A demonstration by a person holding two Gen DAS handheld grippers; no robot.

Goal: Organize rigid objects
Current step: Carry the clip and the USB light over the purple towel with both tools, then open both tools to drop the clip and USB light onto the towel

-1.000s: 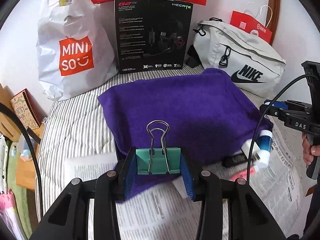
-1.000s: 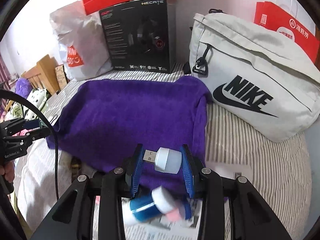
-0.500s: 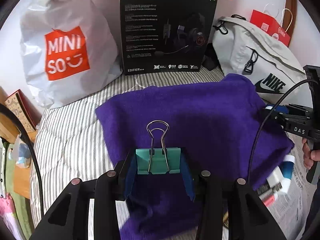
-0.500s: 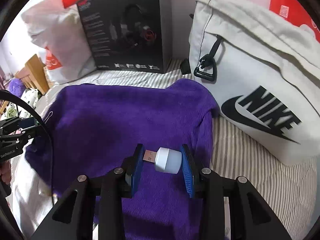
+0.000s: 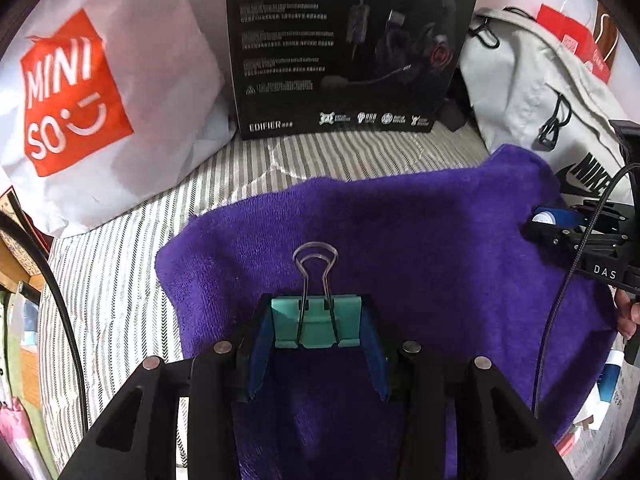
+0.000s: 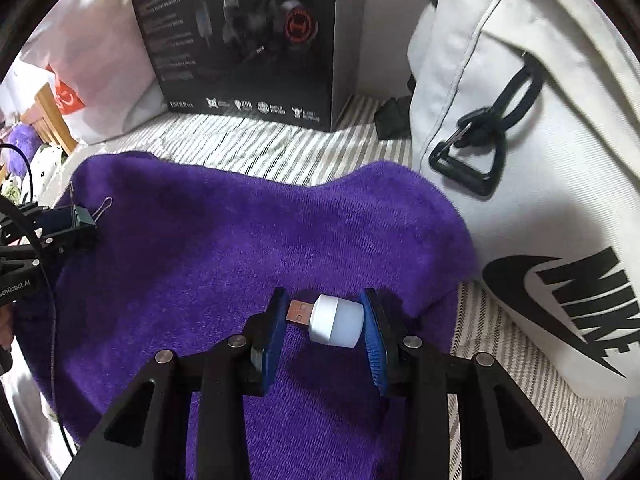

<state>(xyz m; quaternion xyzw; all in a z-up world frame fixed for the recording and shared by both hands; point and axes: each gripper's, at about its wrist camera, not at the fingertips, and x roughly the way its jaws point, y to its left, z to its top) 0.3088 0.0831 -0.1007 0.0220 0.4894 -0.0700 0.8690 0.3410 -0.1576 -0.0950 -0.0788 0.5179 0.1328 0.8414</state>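
My left gripper (image 5: 316, 320) is shut on a teal binder clip (image 5: 316, 326) whose wire handles point away from me, low over the near left part of a purple towel (image 5: 400, 232). My right gripper (image 6: 326, 320) is shut on a small white USB light (image 6: 336, 320), plug to the left, above the towel's (image 6: 224, 264) right side. In the right wrist view the left gripper (image 6: 76, 222) with its binder clip (image 6: 86, 216) shows at the left edge. The left wrist view shows the right gripper (image 5: 556, 220) at the right edge.
The towel lies on a striped bed sheet (image 5: 120, 280). Behind it stand a white Miniso bag (image 5: 100, 100), a black headset box (image 5: 348, 48) and a white Nike bag (image 6: 540, 160). Newspaper with a blue-and-white tube (image 5: 608, 380) lies at the towel's near right corner.
Both grippers have moved forward and down, from the newspaper at the towel's near edge to over the towel. The box and bags look nearer. Each still grips its object.
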